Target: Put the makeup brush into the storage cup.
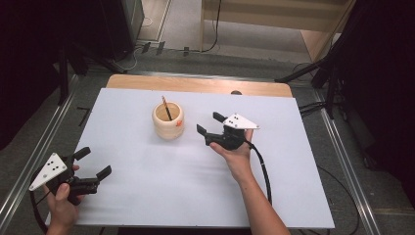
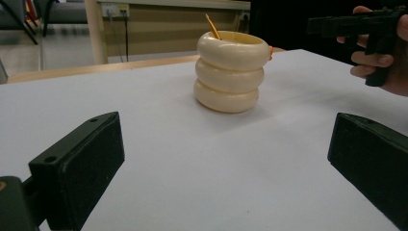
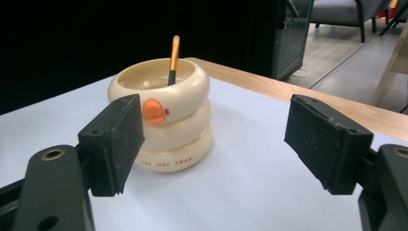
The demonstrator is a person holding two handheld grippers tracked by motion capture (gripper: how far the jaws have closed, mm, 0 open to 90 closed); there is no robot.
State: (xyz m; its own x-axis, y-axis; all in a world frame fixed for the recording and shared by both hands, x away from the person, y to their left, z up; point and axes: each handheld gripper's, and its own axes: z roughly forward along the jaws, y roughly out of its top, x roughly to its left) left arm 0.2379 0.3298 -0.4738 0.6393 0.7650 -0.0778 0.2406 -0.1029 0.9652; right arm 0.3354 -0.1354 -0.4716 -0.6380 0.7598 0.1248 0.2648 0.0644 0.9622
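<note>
A cream ringed holder (image 1: 168, 120) with an orange beak stands upright on the white table top (image 1: 147, 176), toward the back centre. An orange-tipped pencil (image 1: 167, 107) leans inside it. The holder (image 2: 231, 71) faces the left gripper view, and the holder (image 3: 166, 115) sits just beyond the left jaw in the right gripper view, with the pencil (image 3: 173, 59) in it. My right gripper (image 1: 210, 124) is open, a little right of the holder, nothing between its jaws. My left gripper (image 1: 93, 162) is open near the front left corner, holding nothing.
The white sheet covers a wooden table whose back edge (image 1: 195, 84) shows. Metal rails (image 1: 342, 161) run along both sides. Cables and stand legs (image 1: 313, 73) lie on the floor behind. My right gripper's cable (image 1: 264, 169) trails over the table.
</note>
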